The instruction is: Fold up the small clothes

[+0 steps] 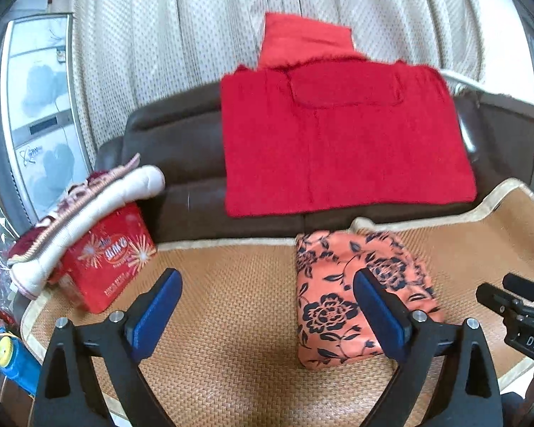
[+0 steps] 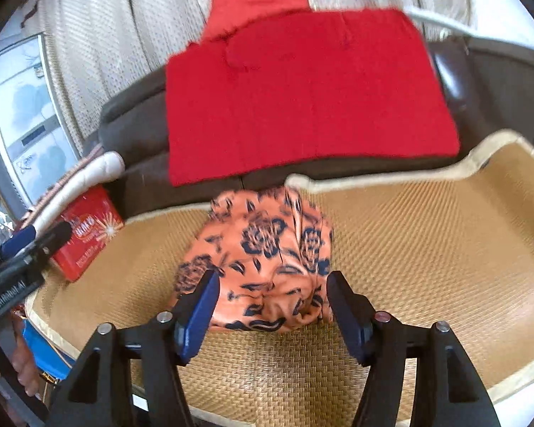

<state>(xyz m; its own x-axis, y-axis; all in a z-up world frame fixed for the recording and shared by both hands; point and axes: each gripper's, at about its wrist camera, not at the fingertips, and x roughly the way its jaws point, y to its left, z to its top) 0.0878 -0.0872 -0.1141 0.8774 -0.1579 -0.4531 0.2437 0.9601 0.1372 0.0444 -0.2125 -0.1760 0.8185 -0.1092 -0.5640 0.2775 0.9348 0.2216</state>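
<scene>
Hovering with both left gripper (image 1: 267,306) and right gripper (image 2: 272,306) jaws apart and empty, risking snagging and unfolding the floral garment (image 2: 263,256) lying just beyond them.

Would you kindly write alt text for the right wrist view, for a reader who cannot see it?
An open right gripper hangs above a folded orange flowered garment on a woven mat. Behind it, a red sweater is draped over a brown sofa; a red box stands at the left.
</scene>
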